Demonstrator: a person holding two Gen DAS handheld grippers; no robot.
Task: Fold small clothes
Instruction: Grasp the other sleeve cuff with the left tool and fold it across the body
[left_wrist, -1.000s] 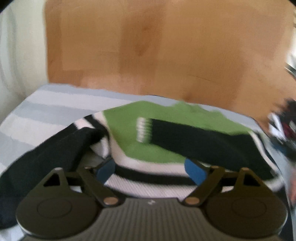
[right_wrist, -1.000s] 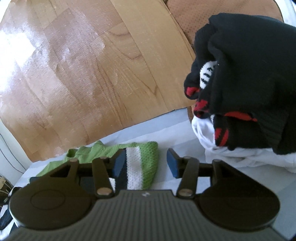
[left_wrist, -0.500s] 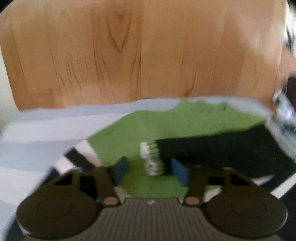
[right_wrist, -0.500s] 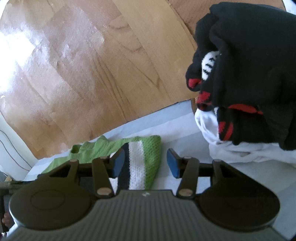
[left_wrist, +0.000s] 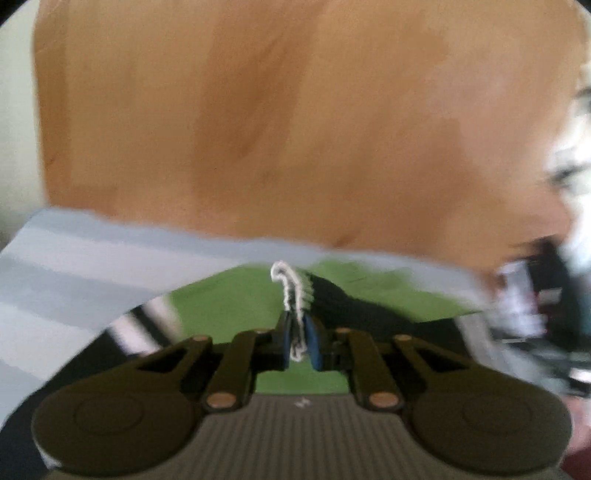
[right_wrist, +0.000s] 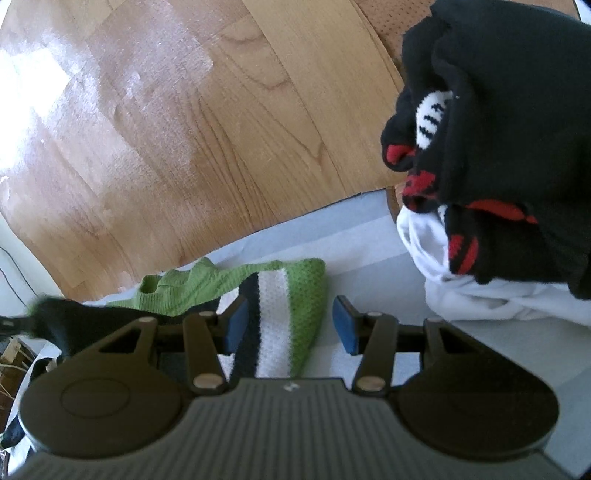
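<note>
Now: cuff pinched, sweater flat

Left gripper (left_wrist: 299, 341) has just clenched on the white-edged cuff (left_wrist: 291, 291) of the black sleeve (left_wrist: 354, 302); green striped sweater (right_wrist: 288, 295) lies on the grey-striped cloth (right_wrist: 369, 236); right gripper (right_wrist: 290, 326) stands released over its hem.

Far of the green sweater (right_wrist: 295, 284) the striped sheet (right_wrist: 351, 236) lies bare to its edge, with open wooden floor (right_wrist: 184, 129) beyond. On the right a pile of black, red and white clothes (right_wrist: 498, 147) stands tall and blocks that side. A clear strip of sheet separates pile and sweater. The left view is blurred; bare sheet (left_wrist: 74, 258) lies left of the sweater (left_wrist: 229, 295) there.
</note>
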